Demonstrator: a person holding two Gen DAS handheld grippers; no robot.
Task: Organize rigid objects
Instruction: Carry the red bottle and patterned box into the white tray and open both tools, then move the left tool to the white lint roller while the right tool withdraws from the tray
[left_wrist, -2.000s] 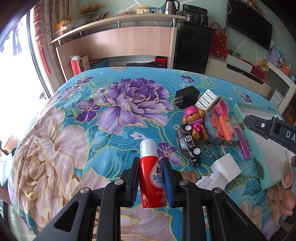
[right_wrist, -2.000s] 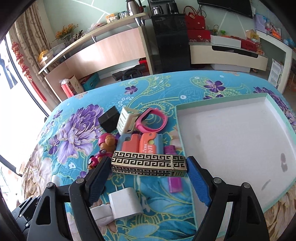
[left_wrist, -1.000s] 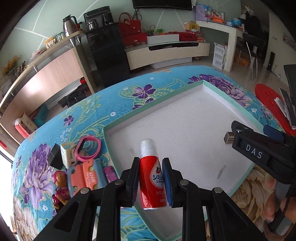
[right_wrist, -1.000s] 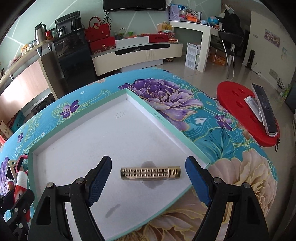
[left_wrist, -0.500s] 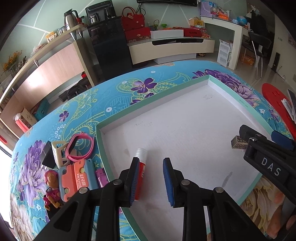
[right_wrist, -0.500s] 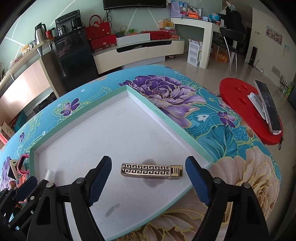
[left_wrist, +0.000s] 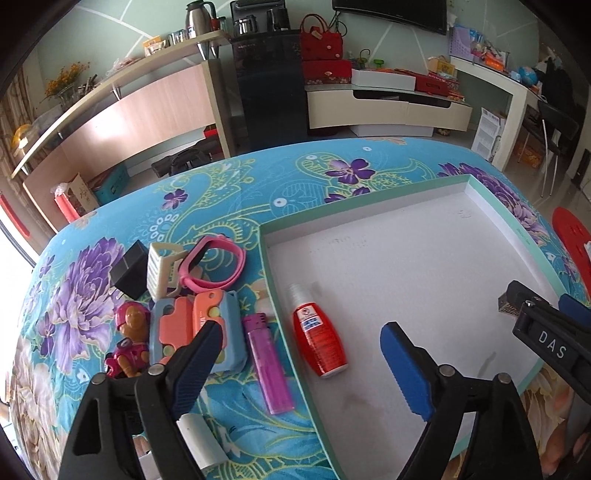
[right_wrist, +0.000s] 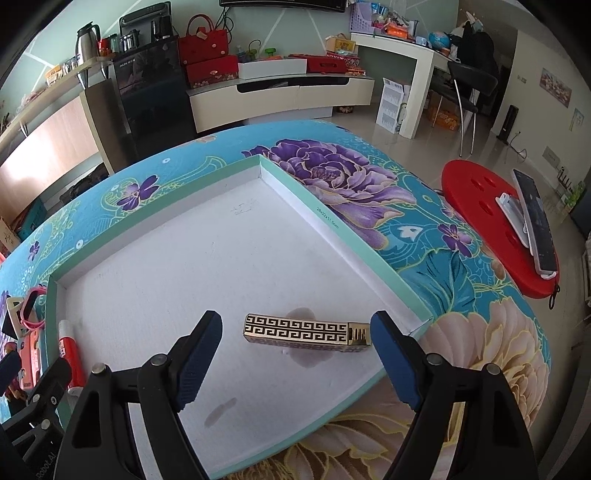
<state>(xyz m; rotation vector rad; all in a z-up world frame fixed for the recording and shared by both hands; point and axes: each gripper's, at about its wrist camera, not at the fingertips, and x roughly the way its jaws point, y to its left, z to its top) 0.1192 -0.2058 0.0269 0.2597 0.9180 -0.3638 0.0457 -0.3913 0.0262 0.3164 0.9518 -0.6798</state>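
Observation:
A red bottle with a white cap (left_wrist: 319, 339) lies on its side in the white tray with a teal rim (left_wrist: 369, 201), near the tray's left wall. My left gripper (left_wrist: 300, 334) hangs over it with its jaws opening wide; the bottle lies between them, free of both pads. A gold-and-black patterned box (right_wrist: 306, 328) rests flat near the tray's front right corner. My right gripper (right_wrist: 296, 322) is open above it, its pads clear of both ends. The right wrist view shows the bottle (right_wrist: 68, 354) at its left edge.
Left of the tray on the flowered cloth lies a cluster: a purple lighter (left_wrist: 269, 365), an orange-and-blue toy (left_wrist: 195, 332), a pink band (left_wrist: 214, 266), a black charger (left_wrist: 129, 271), a toy figure (left_wrist: 129, 343). A red stool (right_wrist: 480, 206) stands right of the table.
My left gripper carried the red bottle from the cloth to the tray, then opened; the bottle now lies in the tray. The right gripper let go of the gold box and stays open over it.

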